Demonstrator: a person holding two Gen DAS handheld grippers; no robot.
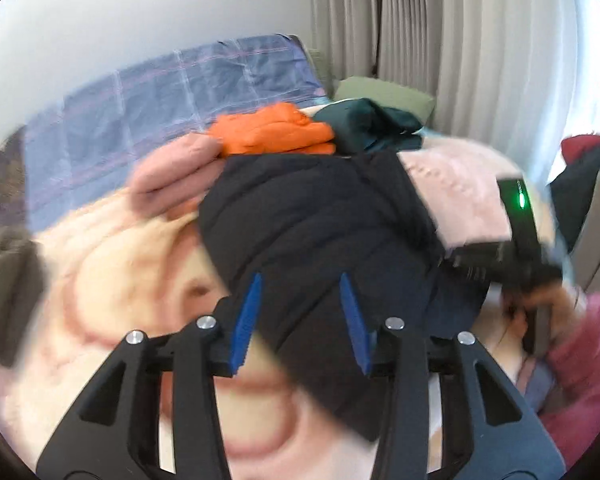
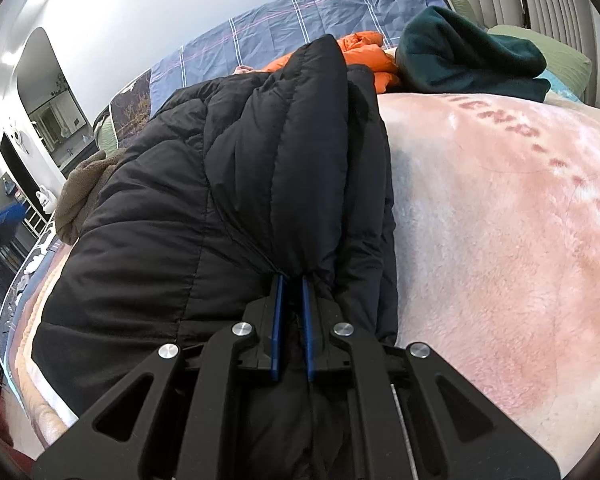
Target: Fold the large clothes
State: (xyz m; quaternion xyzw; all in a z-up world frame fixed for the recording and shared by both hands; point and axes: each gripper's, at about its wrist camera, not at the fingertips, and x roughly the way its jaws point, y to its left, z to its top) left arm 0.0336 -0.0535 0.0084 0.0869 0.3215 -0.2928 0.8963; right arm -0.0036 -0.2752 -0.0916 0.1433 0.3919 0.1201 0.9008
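A black quilted puffer jacket (image 1: pixel 320 220) lies on a pink fleece blanket (image 1: pixel 100 260) that covers the bed. In the blurred left wrist view, my left gripper (image 1: pixel 301 278) has a corner of the jacket filling the gap between its blue pads, and the cloth hangs below them. In the right wrist view, my right gripper (image 2: pixel 293 278) is shut on a bunched fold of the jacket (image 2: pixel 220 184) near its edge. The blanket (image 2: pixel 500 220) lies bare to the right. The right gripper's body (image 1: pixel 516 240), with a green light, shows at the right of the left view, held by a hand in a pink sleeve.
An orange garment (image 1: pixel 272 130), a dark green one (image 1: pixel 372 120) and a folded pink one (image 1: pixel 172 176) lie behind the jacket. A blue plaid cover (image 1: pixel 140 112) lies at the bed's far side. A brown garment (image 2: pixel 84 192) sits at the left edge. Curtains (image 1: pixel 420 40) hang behind.
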